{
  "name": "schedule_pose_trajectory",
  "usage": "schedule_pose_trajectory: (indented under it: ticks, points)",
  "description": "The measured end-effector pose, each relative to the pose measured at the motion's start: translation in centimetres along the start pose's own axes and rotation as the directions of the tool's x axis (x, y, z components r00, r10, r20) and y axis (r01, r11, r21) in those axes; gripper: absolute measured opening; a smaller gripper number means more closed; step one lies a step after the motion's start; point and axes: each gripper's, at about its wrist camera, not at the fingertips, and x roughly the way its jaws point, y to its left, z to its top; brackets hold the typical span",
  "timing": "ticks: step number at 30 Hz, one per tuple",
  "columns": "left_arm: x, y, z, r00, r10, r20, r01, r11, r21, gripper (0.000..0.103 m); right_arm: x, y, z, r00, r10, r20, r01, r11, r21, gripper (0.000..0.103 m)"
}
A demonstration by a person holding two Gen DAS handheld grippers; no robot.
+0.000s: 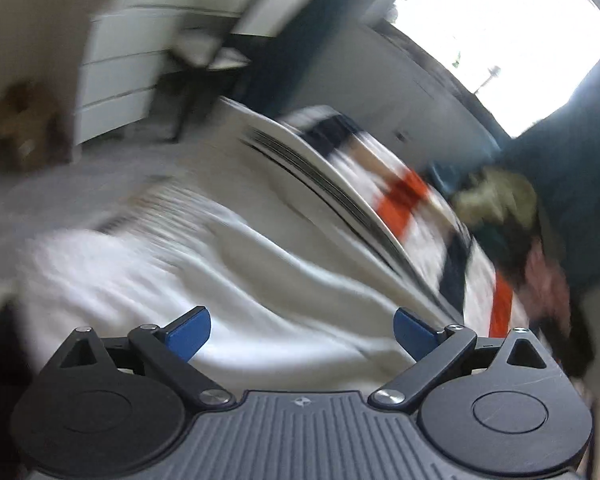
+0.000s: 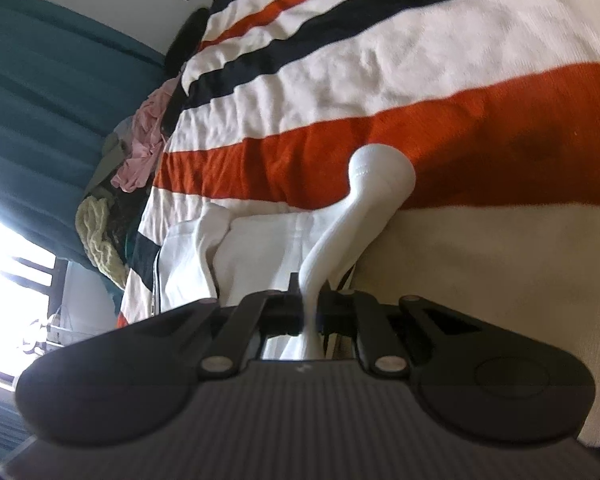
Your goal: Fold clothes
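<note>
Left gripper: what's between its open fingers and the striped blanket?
White garment, wrinkled, fills the stretch from the left gripper to the striped blanket. Nothing else there. Left wrist view, blurred.

white garment (image 2: 260, 248) | plain cloth with a thin dark-piped edge, lying rumpled in loose folds on the striped bedspread (image 2: 380, 80) | one bunched strip (image 2: 364, 208) of it stands up off the bed, pinched in the right gripper (image 2: 309, 308)

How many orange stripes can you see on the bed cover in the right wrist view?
2. A wide orange stripe crosses the bed cover just above the white garment held by the right gripper; a thin orange stripe lies farther up. Others may be hidden.
</note>
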Motion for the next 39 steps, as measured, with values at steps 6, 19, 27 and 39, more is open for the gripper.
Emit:
schedule_pose_trajectory:
  ticks: [6, 19, 27, 39]
  points:
    - [-4.1, 11.1, 2.4, 1.0, 0.003, -0.017, -0.008, 0.961, -0.275, 0.1, 0.0, 0.3, -0.3, 1.0, -0.018, 0.005, 0.018, 1.0, -0.004, 0.009]
    - [0.7, 14.4, -1.7, 0.959, -0.265, -0.102, 0.216, 0.914, -0.344, 0.077, -0.6, 0.3, -0.5, 0.999, -0.031, 0.016, 0.031, 0.999, -0.02, 0.009]
    - [-1.6, 10.2, -1.6, 0.982, -0.188, 0.004, 0.185, 0.965, -0.185, 0.009, -2.7, 1.8, 0.0, 0.99, 0.082, 0.119, -0.074, 0.995, -0.066, 0.008]
    - [-2.9, -3.2, 1.8, 0.893, -0.101, 0.438, 0.279, 0.89, -0.362, 0.009, -0.6, 13.8, 3.1, 0.956, 0.11, 0.273, -0.028, 0.957, -0.288, 0.007]
